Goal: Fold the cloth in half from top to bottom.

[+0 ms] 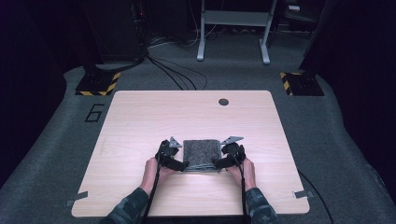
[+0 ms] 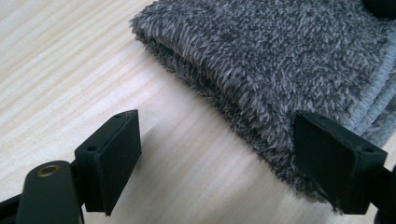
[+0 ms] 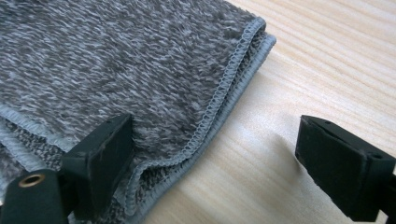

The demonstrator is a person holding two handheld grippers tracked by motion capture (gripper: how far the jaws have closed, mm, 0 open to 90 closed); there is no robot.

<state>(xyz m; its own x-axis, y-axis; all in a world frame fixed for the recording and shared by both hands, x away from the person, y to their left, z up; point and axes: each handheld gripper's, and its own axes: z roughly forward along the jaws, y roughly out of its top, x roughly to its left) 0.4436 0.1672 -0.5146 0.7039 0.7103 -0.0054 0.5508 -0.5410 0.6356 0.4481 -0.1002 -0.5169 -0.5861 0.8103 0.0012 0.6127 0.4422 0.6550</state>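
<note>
A folded grey fluffy towel point(image 1: 201, 154) lies flat on the light wooden table point(image 1: 140, 116), near its front middle. My left gripper point(image 1: 180, 164) is low at the towel's front left corner. In the left gripper view its jaws stand wide apart point(image 2: 219, 163); the towel's folded edge point(image 2: 261, 60) runs to the right jaw, with bare wood between them. My right gripper point(image 1: 219, 162) is at the front right corner. In the right gripper view it is open point(image 3: 224, 163); the left jaw sits over the stitched hem of the towel point(image 3: 116, 60) and the right jaw over wood.
A dark round hole point(image 1: 223, 101) sits near the table's far edge. Tape strips point(image 1: 77, 199) mark the front corners. On the floor beyond stand yellow-and-black striped bases point(image 1: 98, 84), loose cables point(image 1: 177, 74) and a grey metal frame point(image 1: 233, 28).
</note>
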